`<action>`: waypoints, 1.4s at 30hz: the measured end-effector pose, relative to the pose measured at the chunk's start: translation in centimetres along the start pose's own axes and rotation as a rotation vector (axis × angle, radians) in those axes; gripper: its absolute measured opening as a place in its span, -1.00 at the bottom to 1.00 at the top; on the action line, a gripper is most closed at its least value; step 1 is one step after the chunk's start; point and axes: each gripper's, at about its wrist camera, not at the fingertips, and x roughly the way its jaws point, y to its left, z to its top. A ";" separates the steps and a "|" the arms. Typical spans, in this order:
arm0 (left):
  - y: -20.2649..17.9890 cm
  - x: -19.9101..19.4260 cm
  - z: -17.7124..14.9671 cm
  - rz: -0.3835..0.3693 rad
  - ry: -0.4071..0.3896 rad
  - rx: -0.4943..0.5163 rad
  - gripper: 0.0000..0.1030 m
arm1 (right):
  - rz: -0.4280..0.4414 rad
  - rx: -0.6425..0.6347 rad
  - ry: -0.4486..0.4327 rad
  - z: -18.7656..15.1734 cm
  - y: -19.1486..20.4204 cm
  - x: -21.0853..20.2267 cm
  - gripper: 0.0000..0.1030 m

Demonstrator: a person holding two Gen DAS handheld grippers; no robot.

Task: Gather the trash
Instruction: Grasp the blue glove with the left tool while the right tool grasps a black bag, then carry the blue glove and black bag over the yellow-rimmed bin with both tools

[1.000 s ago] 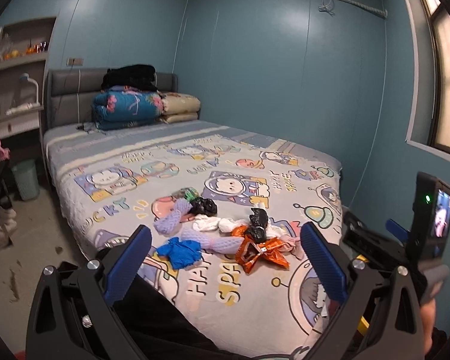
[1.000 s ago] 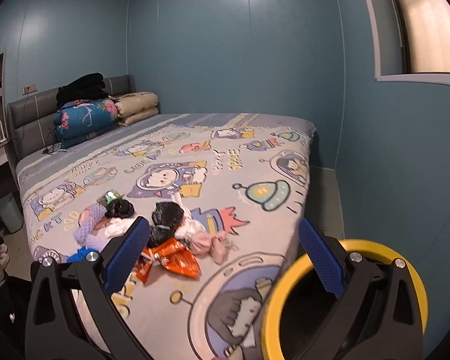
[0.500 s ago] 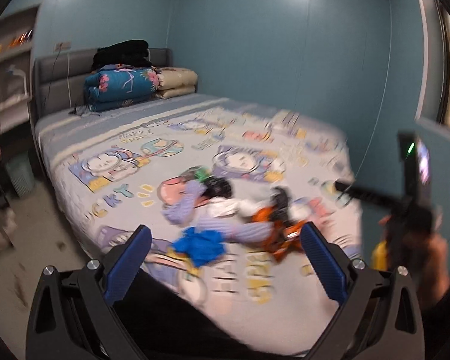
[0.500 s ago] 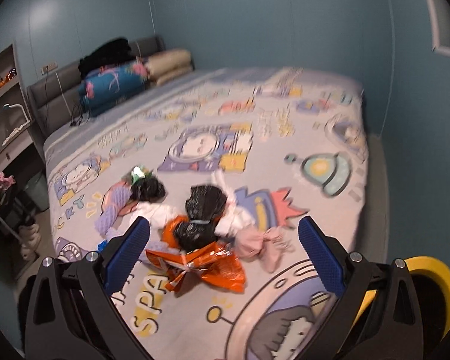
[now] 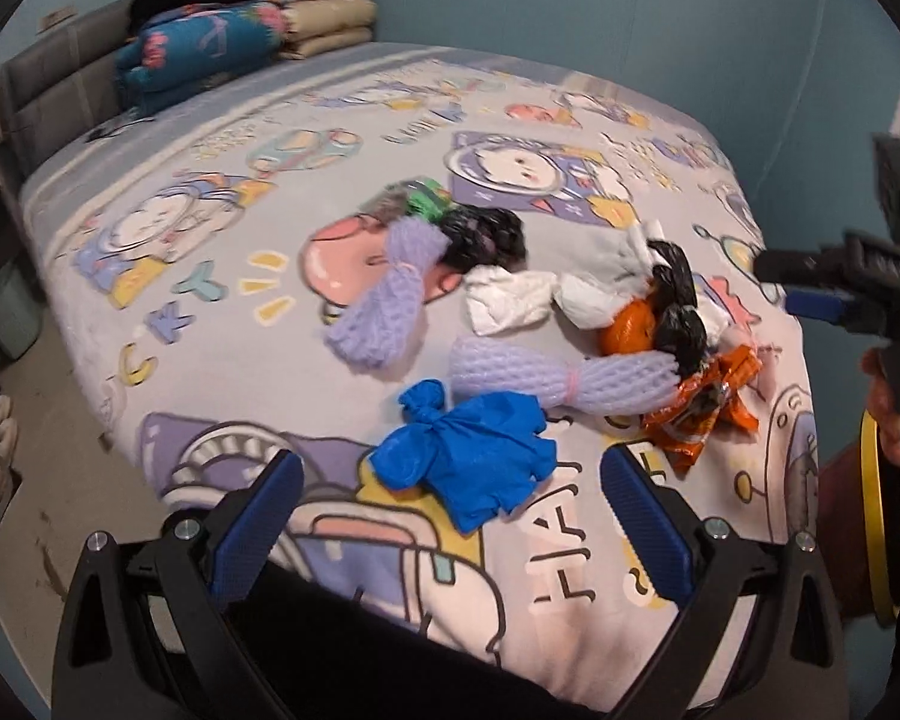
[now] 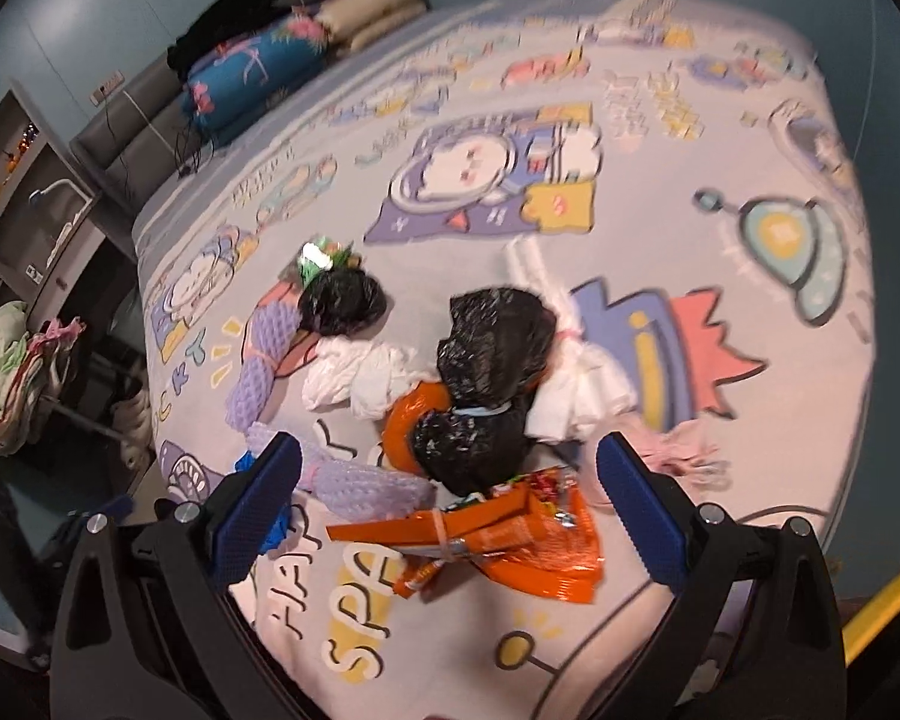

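left gripper (image 5: 450, 516) gapes wide, empty, blue glove (image 5: 468, 459) just ahead: limp, light, best pinched at its knot. right gripper (image 6: 447, 510), wide too, hovers over crinkly orange wrapper (image 6: 510, 540).

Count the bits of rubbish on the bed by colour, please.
Purple foam nets: 2
Black bags: 2
White bags: 2
Orange pieces: 2
Blue bag: 1
Green wrapper: 1
Pink bag: 1
Total: 11
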 end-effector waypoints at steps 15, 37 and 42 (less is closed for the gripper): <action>0.0 5.9 0.4 0.010 0.045 0.070 0.68 | -0.026 0.060 0.104 1.4 -0.5 6.1 0.42; -0.1 5.8 -0.8 -0.075 0.027 0.007 -0.53 | -0.039 0.163 0.071 0.9 -1.9 6.8 -0.39; 0.3 3.4 -0.9 -0.090 -0.024 -0.012 -0.57 | 0.006 0.148 0.037 0.9 -1.2 4.4 -0.39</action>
